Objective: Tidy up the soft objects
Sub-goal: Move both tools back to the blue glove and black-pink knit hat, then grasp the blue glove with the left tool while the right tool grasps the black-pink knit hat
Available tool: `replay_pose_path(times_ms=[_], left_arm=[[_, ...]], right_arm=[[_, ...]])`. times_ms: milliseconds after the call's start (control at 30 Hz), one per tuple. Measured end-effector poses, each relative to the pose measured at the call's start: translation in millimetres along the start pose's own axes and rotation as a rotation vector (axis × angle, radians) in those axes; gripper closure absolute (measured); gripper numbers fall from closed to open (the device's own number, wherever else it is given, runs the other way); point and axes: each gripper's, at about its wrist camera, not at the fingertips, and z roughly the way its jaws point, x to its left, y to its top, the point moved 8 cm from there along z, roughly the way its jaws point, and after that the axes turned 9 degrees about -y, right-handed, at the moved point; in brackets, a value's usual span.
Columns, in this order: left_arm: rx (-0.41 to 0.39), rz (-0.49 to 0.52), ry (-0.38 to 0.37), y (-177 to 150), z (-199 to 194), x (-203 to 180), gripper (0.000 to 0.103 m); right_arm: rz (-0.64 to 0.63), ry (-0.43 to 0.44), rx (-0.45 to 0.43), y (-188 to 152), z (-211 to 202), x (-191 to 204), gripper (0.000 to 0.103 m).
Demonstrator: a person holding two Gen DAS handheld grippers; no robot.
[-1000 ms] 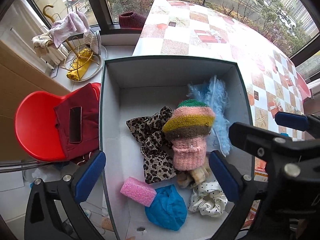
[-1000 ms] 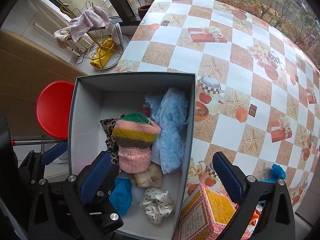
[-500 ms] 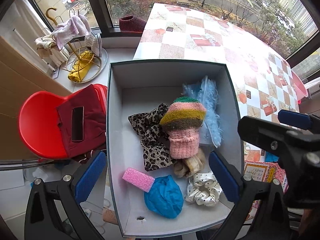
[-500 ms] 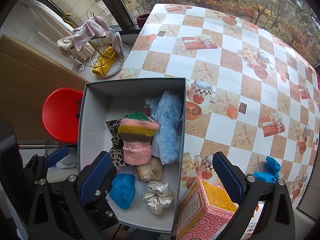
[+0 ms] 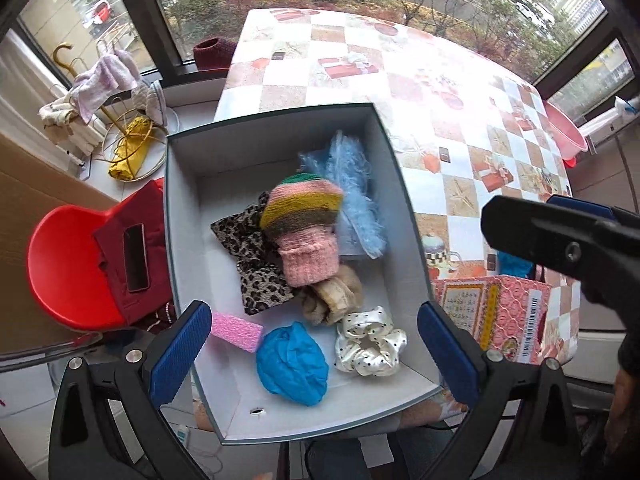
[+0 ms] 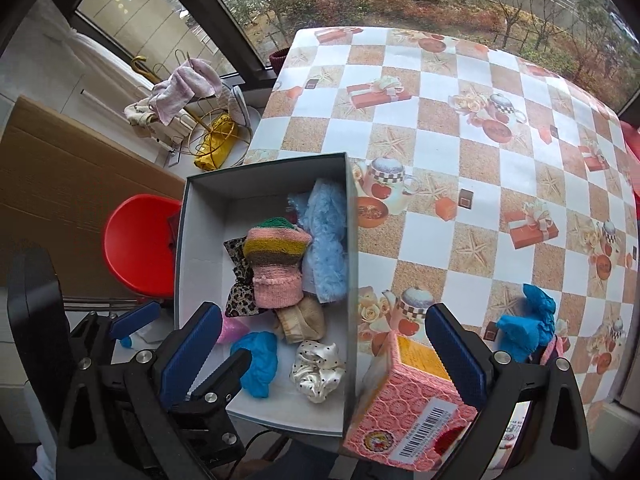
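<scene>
Both fingers pairs spread, empty, above one box (image 5: pixel 384 168) holding seven soft items.

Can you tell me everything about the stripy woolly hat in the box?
The striped knit hat looks soft and woolly, with bands of green, pink, yellow and brown, and a ribbed pink cuff at its open end. It lies on its side in the middle of the grey box, resting on a leopard-print bow, beside a fluffy light-blue piece. Neither gripper touches it.

L gripper (image 5: pixel 314 350) open, box (image 5: pixel 192 216) w/ striped hat (image 5: pixel 302 208), scrunchies
</scene>
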Motion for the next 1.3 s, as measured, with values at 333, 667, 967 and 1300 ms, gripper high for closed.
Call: replay_pose_path(times_ms=[333,667,967,1300], left_arm=[[0.059,0.222,-0.046,14.9,15.2,-99.7,0.0],[0.15,0.321,-0.048,28.4,50.4,-179.4,0.0],[0.225,0.349,0.023,45.3,91.6,-223.1,0.0],[0.322,0.338,0.074,48.7,146.9,-255.5,0.0]], right_arm=[[0.305,-0.063,-0.001,-46.2,-21.6,-156.2,0.001],[0.572,-0.143,0.19,-127.4,43.0,-279.8,0.001],[0.528,-0.103,0.315,-134.5,112.4,-298.7,0.001],[0.468,-0.23,0.308,-138.9,126.8,-346.7,0.001]])
